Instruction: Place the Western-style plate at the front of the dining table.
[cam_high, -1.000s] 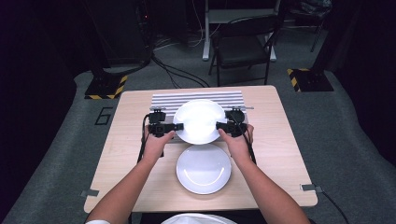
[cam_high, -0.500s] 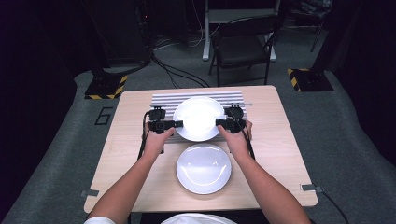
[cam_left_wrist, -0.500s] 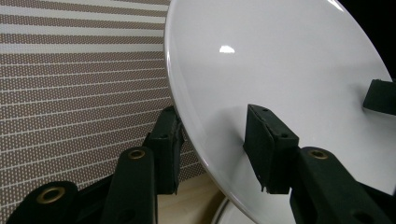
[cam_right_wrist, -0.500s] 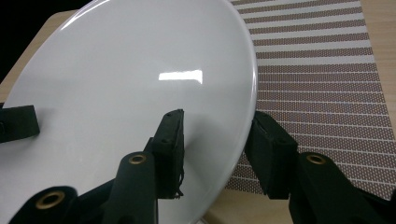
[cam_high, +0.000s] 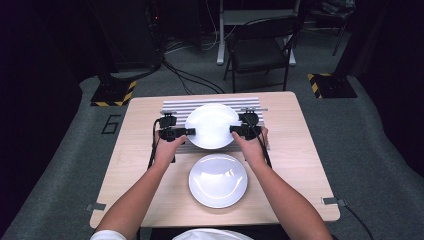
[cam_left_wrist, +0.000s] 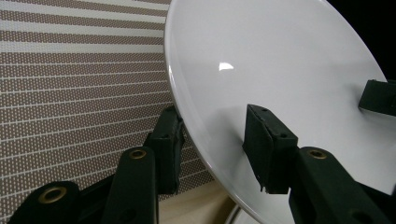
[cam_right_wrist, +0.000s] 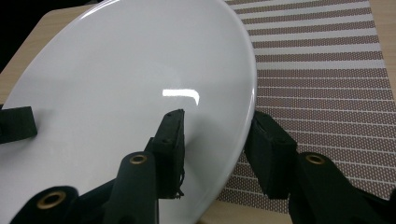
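The wooden surface (cam_high: 300, 165) carries a striped placemat (cam_high: 175, 107) along its far edge, centred between the two far corners. Over the mat a white plate (cam_high: 212, 125) is held on both sides. A second white plate (cam_high: 218, 180) lies flat nearer the near edge, just in front of the mat. The left tongs (cam_high: 189, 132) are clamped on the held plate's left rim, one jaw above it and one below, as the left gripper view shows. The right tongs (cam_high: 235, 130) are clamped on the opposite rim in the same way.
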